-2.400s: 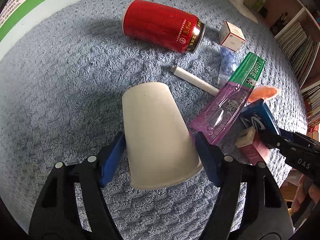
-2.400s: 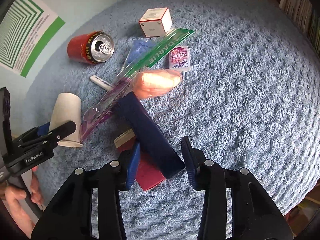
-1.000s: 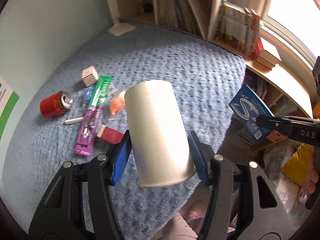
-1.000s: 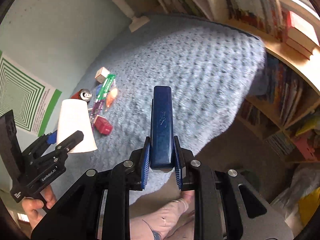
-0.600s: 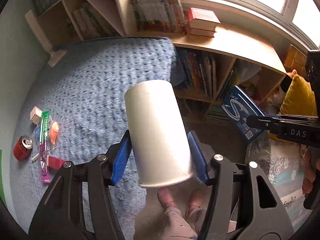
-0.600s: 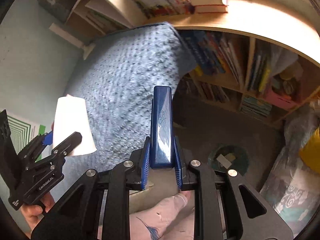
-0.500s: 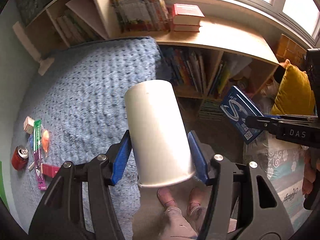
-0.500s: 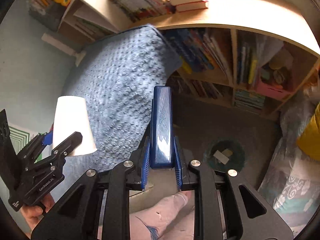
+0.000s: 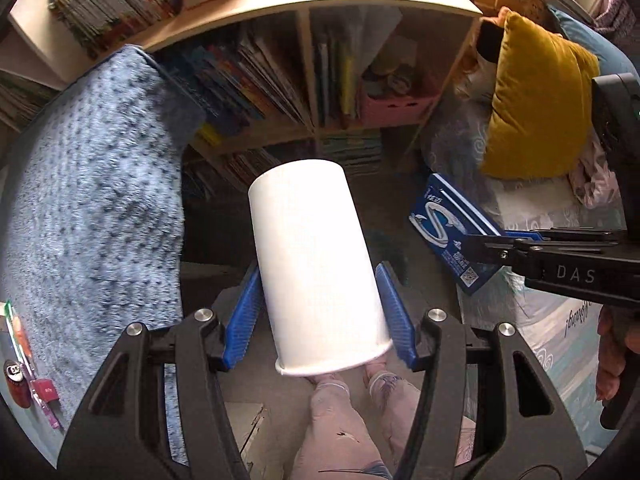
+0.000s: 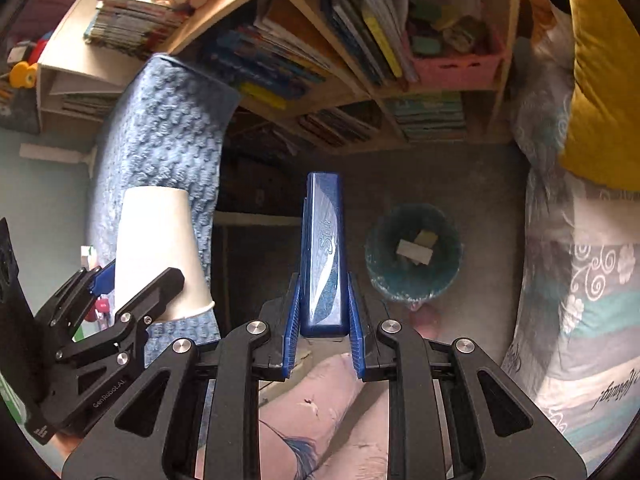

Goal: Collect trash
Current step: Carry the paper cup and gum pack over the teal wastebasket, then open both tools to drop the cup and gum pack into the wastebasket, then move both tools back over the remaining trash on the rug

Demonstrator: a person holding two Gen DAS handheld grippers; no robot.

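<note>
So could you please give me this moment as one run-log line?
left gripper: shut on paper cup | right gripper: shut on blue pack | bin: on floor, holds scraps

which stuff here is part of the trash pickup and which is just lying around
Job: paper cup in left gripper; blue pack in right gripper; trash bin; red can.
Lying about: yellow cushion; shelf books; pink basket.
</note>
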